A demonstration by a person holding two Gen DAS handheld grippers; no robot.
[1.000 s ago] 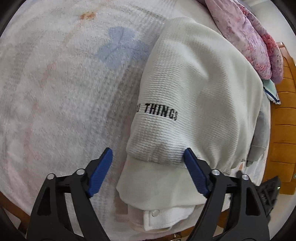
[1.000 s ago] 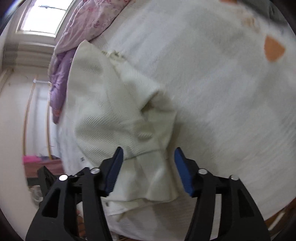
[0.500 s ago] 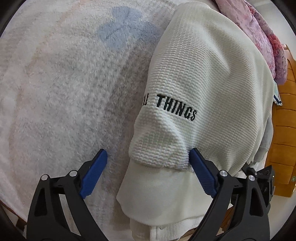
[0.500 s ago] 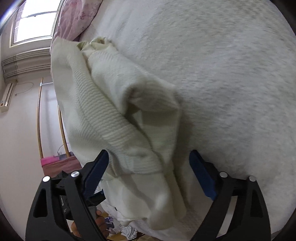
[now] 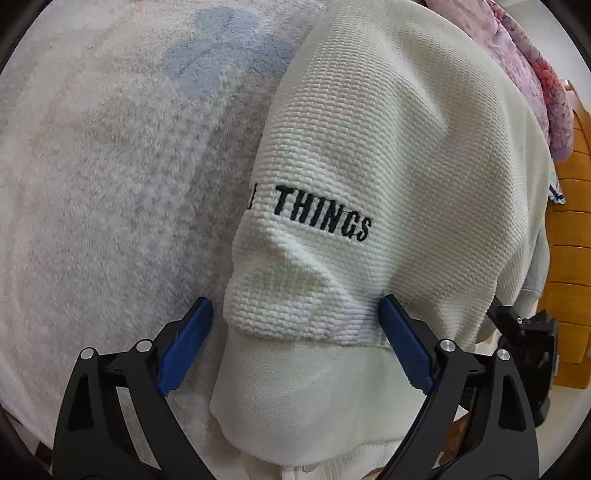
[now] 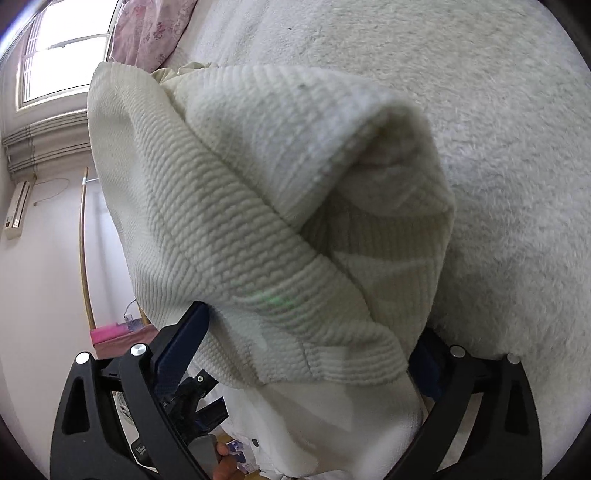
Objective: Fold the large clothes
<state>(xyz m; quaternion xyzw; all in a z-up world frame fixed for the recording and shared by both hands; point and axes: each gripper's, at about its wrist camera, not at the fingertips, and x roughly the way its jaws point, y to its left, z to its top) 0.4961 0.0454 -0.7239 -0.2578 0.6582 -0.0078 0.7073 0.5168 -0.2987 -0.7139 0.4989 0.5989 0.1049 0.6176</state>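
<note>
Both grippers, left gripper (image 5: pixel 295 332) and right gripper (image 6: pixel 306 354), are spreading apart, straddling the sweater (image 5: pixel 388 155) hem at lower centre; pinching evenly would be keeping the fold square.

Cream waffle-knit sweater (image 5: pixel 388 147) with black lettering; white fluffy blanket (image 5: pixel 92 184), blue patch upper left; pink floral quilt (image 6: pixel 147 33).
</note>
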